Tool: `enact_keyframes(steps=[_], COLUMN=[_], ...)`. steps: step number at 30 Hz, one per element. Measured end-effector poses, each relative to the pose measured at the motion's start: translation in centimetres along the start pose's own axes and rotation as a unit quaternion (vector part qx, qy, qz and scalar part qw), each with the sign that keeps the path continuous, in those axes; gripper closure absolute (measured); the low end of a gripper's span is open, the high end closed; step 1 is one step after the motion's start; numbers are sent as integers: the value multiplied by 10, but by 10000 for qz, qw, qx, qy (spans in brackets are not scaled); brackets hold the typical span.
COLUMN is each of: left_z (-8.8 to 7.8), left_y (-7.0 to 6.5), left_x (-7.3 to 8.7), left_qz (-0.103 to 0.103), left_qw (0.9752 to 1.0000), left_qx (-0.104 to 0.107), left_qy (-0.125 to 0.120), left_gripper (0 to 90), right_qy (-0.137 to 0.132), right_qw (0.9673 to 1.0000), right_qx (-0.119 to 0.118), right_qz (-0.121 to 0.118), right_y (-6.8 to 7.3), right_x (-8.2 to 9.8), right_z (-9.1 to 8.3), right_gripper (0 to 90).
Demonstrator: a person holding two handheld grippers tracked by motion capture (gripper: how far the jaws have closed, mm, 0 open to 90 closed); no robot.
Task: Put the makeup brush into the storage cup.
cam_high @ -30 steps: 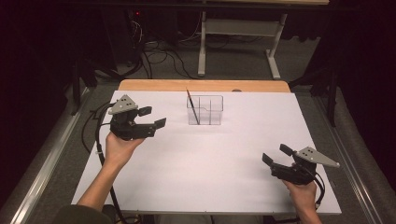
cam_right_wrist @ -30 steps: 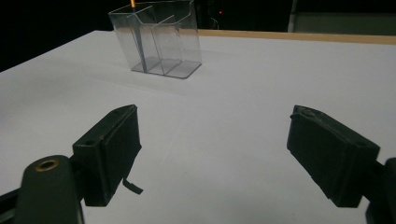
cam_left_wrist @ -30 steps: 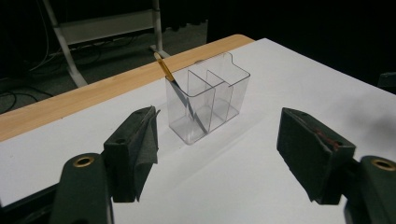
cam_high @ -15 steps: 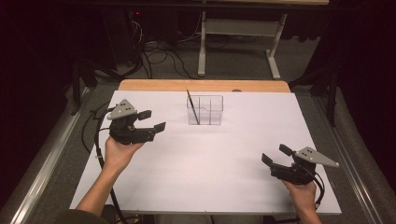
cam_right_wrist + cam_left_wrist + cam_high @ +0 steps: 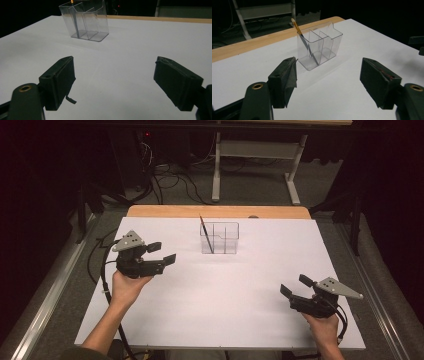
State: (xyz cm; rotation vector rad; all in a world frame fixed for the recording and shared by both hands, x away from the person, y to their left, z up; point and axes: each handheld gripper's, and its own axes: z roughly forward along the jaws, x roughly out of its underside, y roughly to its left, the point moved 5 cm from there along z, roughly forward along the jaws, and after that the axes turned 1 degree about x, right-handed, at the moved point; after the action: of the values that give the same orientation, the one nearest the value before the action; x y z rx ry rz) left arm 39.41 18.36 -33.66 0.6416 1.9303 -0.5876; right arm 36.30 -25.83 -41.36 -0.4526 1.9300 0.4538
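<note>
A clear plastic holder (image 5: 220, 238) with three compartments stands on the white table top (image 5: 225, 305), toward the far middle. A thin brown pencil-like stick (image 5: 206, 234) leans in its left compartment. My left gripper (image 5: 163, 253) hovers left of the holder, jaws wide apart and pointing toward it, with nothing between them. In the left gripper view the holder (image 5: 319, 47) and stick (image 5: 297, 27) lie beyond the open left gripper (image 5: 328, 72). My right gripper (image 5: 295, 285) rests near the front right, open and holding nothing. The right gripper view looks past the right gripper (image 5: 113, 67) to the distant holder (image 5: 86, 21).
A wooden strip (image 5: 215, 211) runs along the table's far edge. Behind it on the dark floor are cables (image 5: 170, 185) and a metal frame's legs (image 5: 216, 170). Each gripper trails a black cable (image 5: 106, 275) off the table's side.
The left gripper has eased slightly toward the near side of the table. Its jaws stay open. The right gripper has not moved.
</note>
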Motion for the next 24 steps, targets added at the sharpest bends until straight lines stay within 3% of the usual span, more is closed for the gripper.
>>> enact_keyframes(steps=[6, 24], left_z=[1, 6], left_y=[1, 0], left_x=[5, 14], left_qz=[-177, -190], left_qw=[9998, 9998], left_qx=[90, 76], left_qy=[-37, 24], left_gripper=[303, 314], right_qy=[1, -4], right_qw=[10000, 10000], right_qx=[-4, 2], right_qz=[33, 25], right_y=[0, -1], right_x=[0, 0], right_z=[0, 0], right_gripper=[188, 188])
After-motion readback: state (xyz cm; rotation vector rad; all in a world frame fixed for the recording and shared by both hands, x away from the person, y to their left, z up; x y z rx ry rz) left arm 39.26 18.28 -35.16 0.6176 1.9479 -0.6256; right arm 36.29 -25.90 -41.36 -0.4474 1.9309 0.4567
